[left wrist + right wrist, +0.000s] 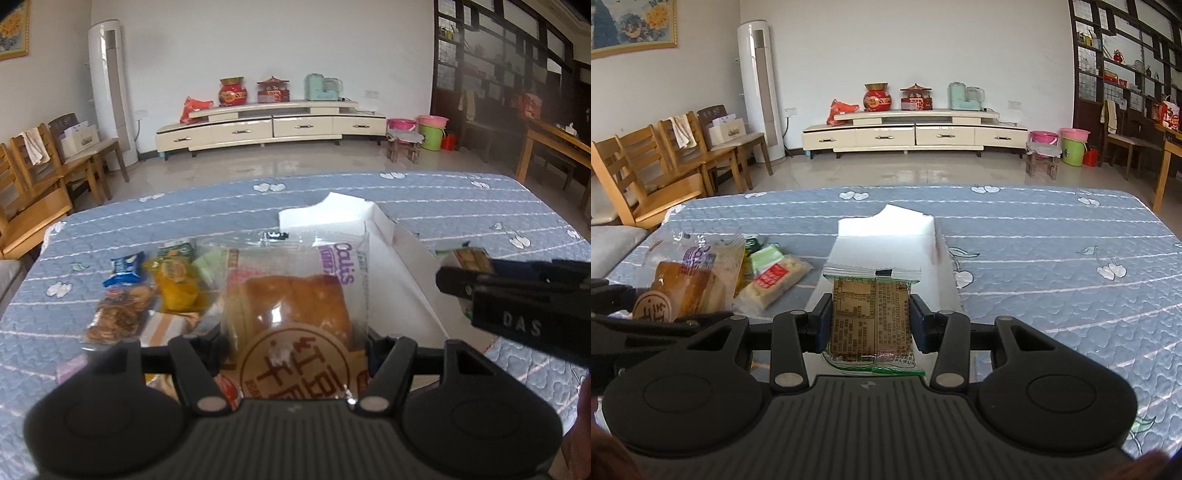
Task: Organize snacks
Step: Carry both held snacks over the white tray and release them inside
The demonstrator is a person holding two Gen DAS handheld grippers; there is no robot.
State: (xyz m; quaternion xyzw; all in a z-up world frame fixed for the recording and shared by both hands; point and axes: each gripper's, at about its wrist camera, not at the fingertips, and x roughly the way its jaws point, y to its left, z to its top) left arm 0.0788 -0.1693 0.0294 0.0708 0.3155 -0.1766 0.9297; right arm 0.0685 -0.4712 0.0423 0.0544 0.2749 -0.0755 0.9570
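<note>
My left gripper (293, 347) is shut on a clear packet holding a brown bread bun (288, 310), lifted above the table; the packet also shows in the right wrist view (683, 284). My right gripper (871, 321) is shut on a flat brown cracker packet (871, 317) with its printed back up, held over the open white box (886, 240). The box also shows in the left wrist view (391, 266), with the right gripper (517, 302) beside it. Loose snacks lie left of the box: a blue packet (125, 267), a yellow packet (177, 284), a biscuit packet (118, 314).
The table has a blue quilted cloth (1052, 258). A packet with a red label (775, 280) and a green one (764, 258) lie left of the box. Wooden chairs (665, 166) stand at the far left beyond the table.
</note>
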